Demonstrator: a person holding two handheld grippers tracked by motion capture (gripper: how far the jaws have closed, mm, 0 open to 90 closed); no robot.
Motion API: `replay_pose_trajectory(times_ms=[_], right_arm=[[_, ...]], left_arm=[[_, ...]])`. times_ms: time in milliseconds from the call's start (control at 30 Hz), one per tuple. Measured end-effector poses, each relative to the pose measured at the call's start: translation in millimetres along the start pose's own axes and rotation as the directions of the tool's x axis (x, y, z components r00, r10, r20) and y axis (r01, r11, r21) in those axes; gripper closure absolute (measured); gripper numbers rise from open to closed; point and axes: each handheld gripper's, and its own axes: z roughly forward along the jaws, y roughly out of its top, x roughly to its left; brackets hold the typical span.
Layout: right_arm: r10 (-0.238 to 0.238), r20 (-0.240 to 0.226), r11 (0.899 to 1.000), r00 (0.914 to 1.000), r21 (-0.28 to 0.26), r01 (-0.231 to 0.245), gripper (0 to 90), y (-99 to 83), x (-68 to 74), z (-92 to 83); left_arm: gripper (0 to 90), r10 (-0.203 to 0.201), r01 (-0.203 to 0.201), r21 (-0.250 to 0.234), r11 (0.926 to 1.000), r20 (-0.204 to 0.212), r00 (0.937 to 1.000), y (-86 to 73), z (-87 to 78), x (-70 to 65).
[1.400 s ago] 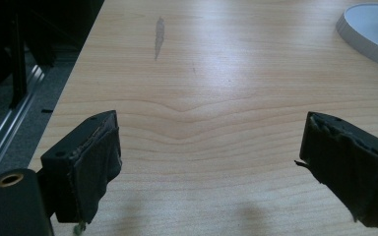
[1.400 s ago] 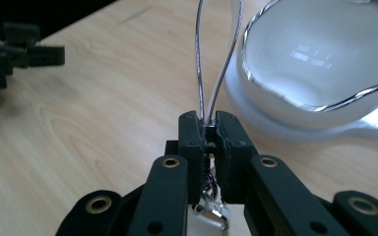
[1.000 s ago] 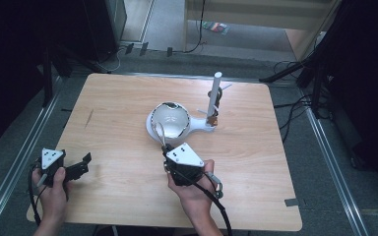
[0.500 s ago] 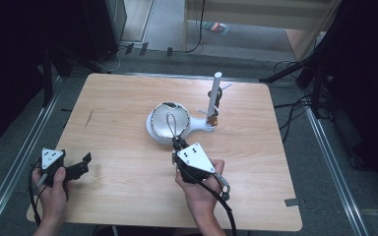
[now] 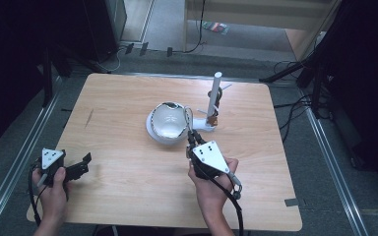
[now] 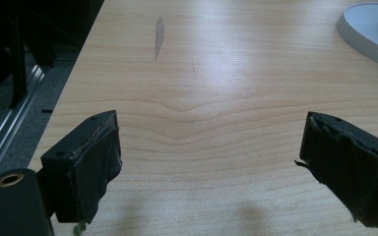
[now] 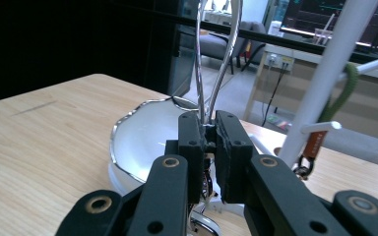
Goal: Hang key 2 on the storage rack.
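My right gripper [image 5: 192,140] [image 7: 209,132] is shut on the stem of a thin metal wire loop [image 5: 189,118] [image 7: 211,59]. The loop rises from the jaws, just right of a shiny white bowl [image 5: 167,120] [image 7: 147,137]. The bowl sits on a white round base [image 5: 158,137] [image 6: 369,29] in the middle of the wooden table [image 5: 118,103]. My left gripper [image 5: 82,165] [image 6: 206,157] rests near the table's front left corner. It stands wide open with bare wood between its jaws.
A white stand with an upright pole [image 5: 215,93] [image 7: 330,73] is right behind the bowl; a green strap and an orange tag [image 7: 315,145] hang from it. Cables and dark equipment lie on the floor beyond the table.
My right gripper has moved to the right with the wire loop, from over the bowl to its right rim. The left gripper has stayed put.
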Motion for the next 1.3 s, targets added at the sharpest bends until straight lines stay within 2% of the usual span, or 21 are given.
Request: replay_pose_trajectory(times_ms=[567, 1300], right_arm=[[0.016, 0.079, 1.0, 0.9967, 0.016, -0.018, 83.2, -7.5, -27.7, 4.3], [0.041, 0.164, 0.997, 0.9856, 0.06, -0.052, 83.2, -23.3, -56.8, 19.3]], left_arm=[[8.9, 0.001, -0.001, -0.002, 1.0, 0.003, 1.0, -0.1, -0.3, -0.3], [8.9, 0.001, -0.001, -0.002, 1.0, 0.001, 1.0, -0.1, -0.2, -0.3]])
